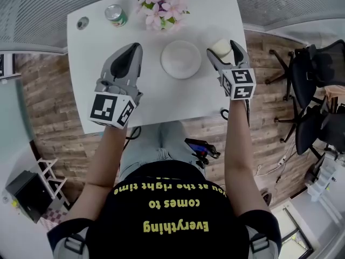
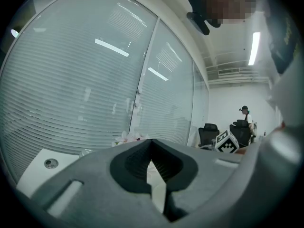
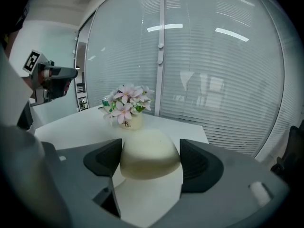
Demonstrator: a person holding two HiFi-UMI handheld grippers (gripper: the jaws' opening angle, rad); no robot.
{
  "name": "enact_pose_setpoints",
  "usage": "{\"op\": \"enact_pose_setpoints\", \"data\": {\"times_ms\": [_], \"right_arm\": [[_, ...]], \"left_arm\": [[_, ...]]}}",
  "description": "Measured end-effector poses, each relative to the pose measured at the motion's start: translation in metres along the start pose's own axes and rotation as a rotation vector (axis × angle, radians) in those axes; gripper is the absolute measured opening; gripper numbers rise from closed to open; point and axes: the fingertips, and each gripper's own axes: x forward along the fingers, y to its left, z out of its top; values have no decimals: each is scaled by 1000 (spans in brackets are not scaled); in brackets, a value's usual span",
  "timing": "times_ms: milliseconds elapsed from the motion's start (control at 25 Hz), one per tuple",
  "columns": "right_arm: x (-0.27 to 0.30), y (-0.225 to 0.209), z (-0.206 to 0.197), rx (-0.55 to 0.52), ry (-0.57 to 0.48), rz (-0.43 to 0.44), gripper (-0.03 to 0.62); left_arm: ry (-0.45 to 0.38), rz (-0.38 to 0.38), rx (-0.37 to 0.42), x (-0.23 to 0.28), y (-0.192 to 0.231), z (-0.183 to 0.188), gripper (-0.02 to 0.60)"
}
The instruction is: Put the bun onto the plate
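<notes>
**Desk:** What is on the left?

**Photographer:** On the white, smooth table, a green can stands near the far edge. Just right of it is a pot of pink flowers. The left gripper, grey plastic with ribbed dark pads, hovers over the table's left half. Its jaws are pressed together with nothing between them.

**Desk:** And the middle?

**Photographer:** A round, shallow white plate sits bare between the two grippers, with open tabletop on its near side.

**Desk:** The right?

**Photographer:** The right gripper pinches the bun, a pale, smooth dome with a flat base, one ribbed pad against each side. The bun is just right of the plate and close to the table's right edge. Whether it clears the tabletop cannot be told. Beyond that edge, black office chairs stand on a wood-plank floor.
</notes>
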Motion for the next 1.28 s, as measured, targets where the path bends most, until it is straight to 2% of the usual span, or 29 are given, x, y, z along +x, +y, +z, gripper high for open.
{"op": "enact_pose_setpoints", "data": {"times_ms": [320,800,1080,1280], "right_arm": [[-34,16,42,12,-82,5,390],[-51,59,89,-11,-162,70,390],[-31,93,89,-44,-148,158,390],[-14,109,80,-31,-136,203,390]], "left_arm": [[-18,-8,21,-10,-2,15,0],[-41,7,37,-31,-1,32,0],[-40,35,77,-44,4,36,0],[-28,60,52,-49,17,28,0]]}}
